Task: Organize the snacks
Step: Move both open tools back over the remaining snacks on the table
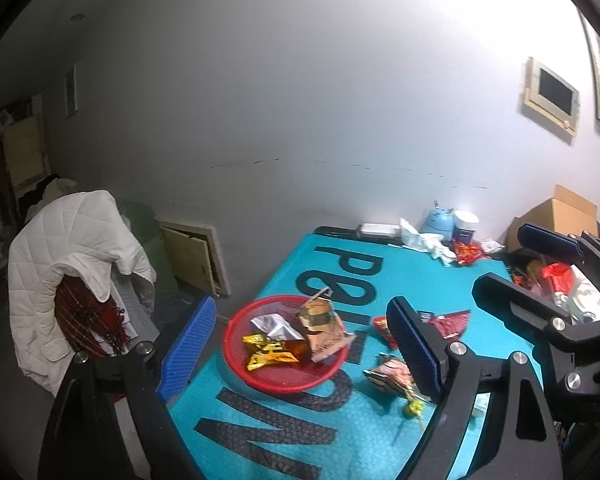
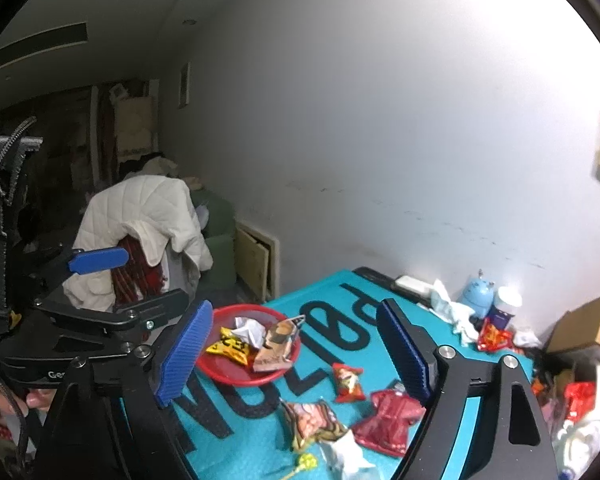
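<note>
Much at the table's far right is hard to read: a heap of red wrappers and white things sits partly behind the right gripper's fingers in the left wrist view, and what they are cannot be told. The teal mat runs out of frame at the bottom in both views, its big black letters cut off. In the right wrist view a crumpled white wrapper is clipped by the lower edge.

The red basket serves as the landmark. Inside it lie a yellow packet, a silver wrapper and a tan packet standing tilted against the far side. Just right of the basket on the mat lies a small red chip bag; further right a dark red packet; nearer the camera from the basket, a pink-and-tan snack bag and a green-yellow lollipop.

The left gripper has its jaws spread wide, holding nothing, the basket seen between its blue fingers but well beyond them. The right gripper is likewise spread wide and empty, touching nothing.
</note>
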`<state>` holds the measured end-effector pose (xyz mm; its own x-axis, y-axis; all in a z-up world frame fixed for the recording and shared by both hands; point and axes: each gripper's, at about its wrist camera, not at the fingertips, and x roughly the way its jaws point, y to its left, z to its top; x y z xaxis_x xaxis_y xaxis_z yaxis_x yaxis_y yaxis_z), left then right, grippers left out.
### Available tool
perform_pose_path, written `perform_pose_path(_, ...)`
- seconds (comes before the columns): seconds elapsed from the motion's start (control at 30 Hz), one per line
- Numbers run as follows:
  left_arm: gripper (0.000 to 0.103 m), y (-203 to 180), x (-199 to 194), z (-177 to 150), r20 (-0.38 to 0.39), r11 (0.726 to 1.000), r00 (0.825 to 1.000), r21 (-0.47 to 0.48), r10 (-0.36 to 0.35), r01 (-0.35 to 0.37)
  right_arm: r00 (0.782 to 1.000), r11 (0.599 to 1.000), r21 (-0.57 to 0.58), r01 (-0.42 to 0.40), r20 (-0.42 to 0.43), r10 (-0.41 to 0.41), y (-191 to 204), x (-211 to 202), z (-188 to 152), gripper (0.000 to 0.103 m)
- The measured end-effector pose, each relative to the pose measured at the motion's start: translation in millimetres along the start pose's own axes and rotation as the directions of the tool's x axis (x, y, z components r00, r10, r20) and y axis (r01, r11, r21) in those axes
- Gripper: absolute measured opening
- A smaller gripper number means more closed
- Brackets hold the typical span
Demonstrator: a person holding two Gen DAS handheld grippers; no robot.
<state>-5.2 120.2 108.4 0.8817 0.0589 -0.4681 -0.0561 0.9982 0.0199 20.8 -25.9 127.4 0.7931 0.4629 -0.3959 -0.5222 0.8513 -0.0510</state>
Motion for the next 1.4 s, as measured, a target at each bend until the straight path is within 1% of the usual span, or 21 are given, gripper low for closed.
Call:
perform_pose_path(0.17, 0.088, -14.4, -11.0, -8.3, 0.011, 0.998, 0.998, 0.015, -0.059, 0.059, 1.0, 1.0, 0.006, 0.029, 0.007, -0.029, -1.1, -22.9, -8.7, 0.087)
perform_pose_path(0.27, 0.088, -23.2, -13.0, -13.3, 0.001, 0.995, 0.995, 0.022, -0.096, 0.096, 0.999, 0.999, 0.019, 0.047, 0.002, -0.047, -3.4, -34.8, -16.8, 0.087)
perform_pose_path(0.4, 0.088, -36.0, -11.6, -21.3, -0.016, 0.99, 0.99, 0.038, -0.138, 0.138, 0.997, 0.997, 0.035, 0.071, -0.025, -0.07, -8.8, -40.8, -28.9, 0.087)
perform_pose_path(0.5, 0.088, -46.2, -7.7, -27.5, -0.035, 0.986, 0.987, 0.057, -0.156, 0.158, 0.995, 0.994, 0.048, 0.094, -0.049, -0.091, -15.4, -43.6, -39.5, 0.087)
perform_pose_path(0.8, 0.088, -72.1, 9.2, -42.7, -0.104, 0.967, 0.965, 0.067, -0.239, 0.247, 0.989, 0.988, 0.097, 0.119, -0.099, -0.109, -33.9, -50.0, -65.9, 0.087)
perform_pose_path(0.87, 0.088, -76.9, 13.5, -46.1, -0.121, 0.962, 0.96, 0.068, -0.254, 0.263, 0.988, 0.986, 0.119, 0.113, -0.115, -0.1, -39.4, -48.6, -73.1, 0.087)
perform_pose_path(1.17, 0.088, -92.5, 39.2, -65.2, -0.205, 0.951, 0.936, 0.062, -0.284, 0.302, 0.979, 0.972, 0.205, 0.116, -0.192, -0.076, -60.2, -35.2, -102.6, 0.087)
perform_pose_path(1.23, 0.088, -94.3, 46.7, -70.1, -0.23, 0.949, 0.929, 0.055, -0.291, 0.311, 0.976, 0.97, 0.212, 0.117, -0.204, -0.074, -62.5, -31.5, -107.8, 0.087)
perform_pose_path(1.4, 0.088, -98.6, 62.6, -81.4, -0.273, 0.948, 0.917, 0.05, -0.29, 0.314, 0.969, 0.968, 0.218, 0.121, -0.24, -0.067, -67.4, -20.3, -121.6, 0.087)
